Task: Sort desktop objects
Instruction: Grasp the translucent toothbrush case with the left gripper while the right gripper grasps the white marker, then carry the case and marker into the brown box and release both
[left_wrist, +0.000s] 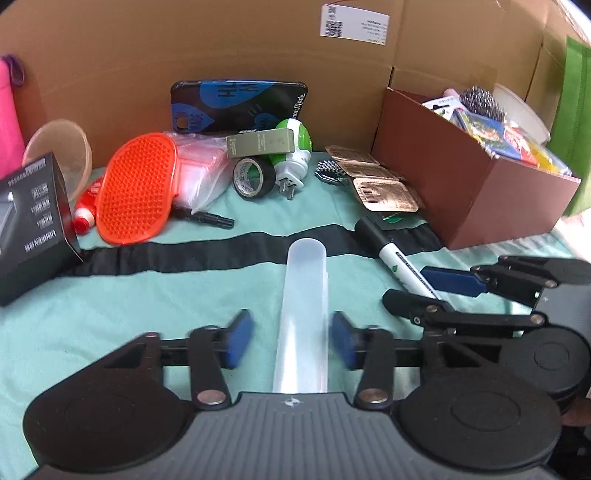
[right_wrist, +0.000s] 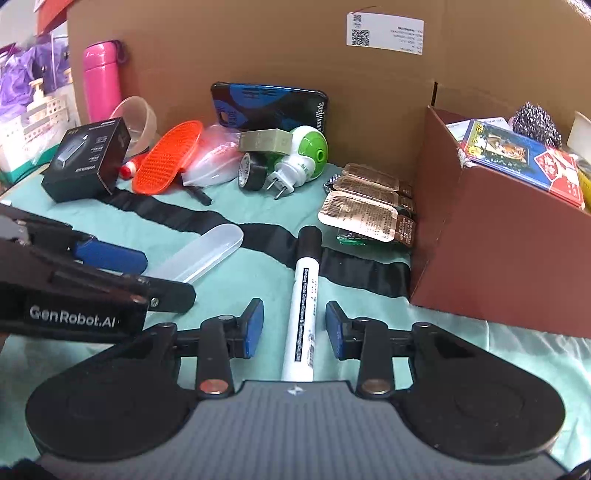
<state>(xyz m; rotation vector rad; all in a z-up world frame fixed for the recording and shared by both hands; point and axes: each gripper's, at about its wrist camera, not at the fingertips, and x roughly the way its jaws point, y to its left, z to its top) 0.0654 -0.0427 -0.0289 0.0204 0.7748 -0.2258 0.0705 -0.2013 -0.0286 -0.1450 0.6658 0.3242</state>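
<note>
A mint-green cloth (left_wrist: 110, 314) crossed by a black stripe is seen from two handheld claws. The left gripper (left_wrist: 291, 339) is spread wide, its blue pads (left_wrist: 240, 338) standing on either side of a translucent plastic tube (left_wrist: 304, 306) that lies flat on the cloth, with a gap at each side. The right gripper (right_wrist: 294, 328) is likewise held wide around a white marker (right_wrist: 303, 314) with a black cap, which lies on the cloth and is not touched by either pad. A brown box (right_wrist: 498, 258) filled with sorted items is set to the right. Behind, an orange brush (left_wrist: 136, 192), a tape roll (left_wrist: 253, 177) and a green plug-in device (left_wrist: 291, 155) are scattered near a cardboard wall (left_wrist: 184, 44).
</note>
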